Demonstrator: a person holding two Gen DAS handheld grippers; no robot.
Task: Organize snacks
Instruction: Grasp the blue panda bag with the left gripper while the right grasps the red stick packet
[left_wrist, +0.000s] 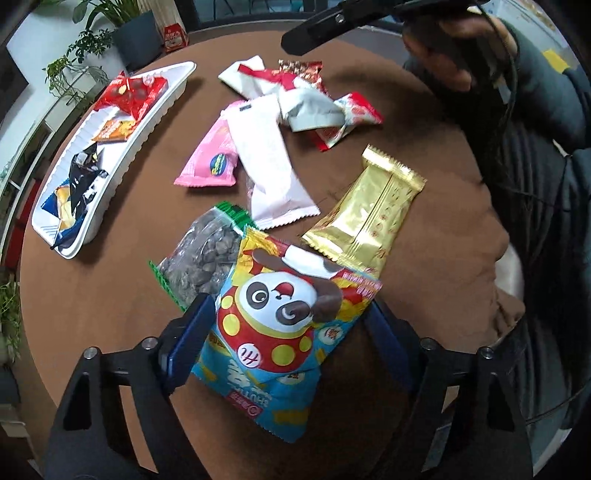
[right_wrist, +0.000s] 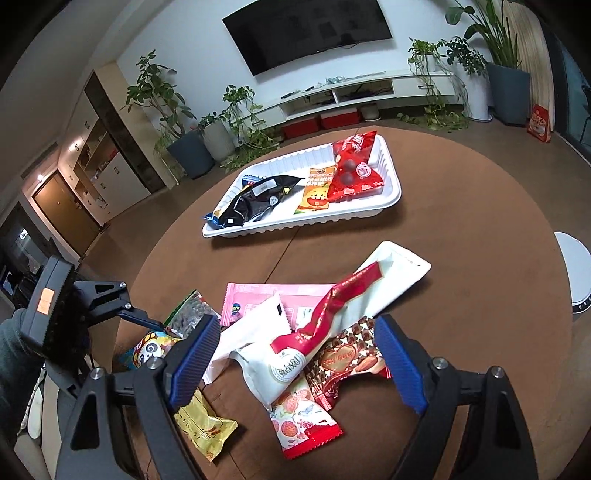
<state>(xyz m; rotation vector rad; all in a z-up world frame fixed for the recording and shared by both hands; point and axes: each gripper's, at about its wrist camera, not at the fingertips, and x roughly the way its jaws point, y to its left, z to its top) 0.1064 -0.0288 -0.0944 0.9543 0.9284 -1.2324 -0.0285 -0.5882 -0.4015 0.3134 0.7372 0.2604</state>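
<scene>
Across the round brown table my right camera alone shows the wall television; the white tray holds packets; my right gripper hangs spread over the pile; my left gripper pinches the panda packet.

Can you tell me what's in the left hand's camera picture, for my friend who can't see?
The left gripper has its blue fingers on either side of a bright panda snack bag above a round brown table. More snacks lie loose on it, like a gold packet and a pink one, and a white tray holds a few.
</scene>
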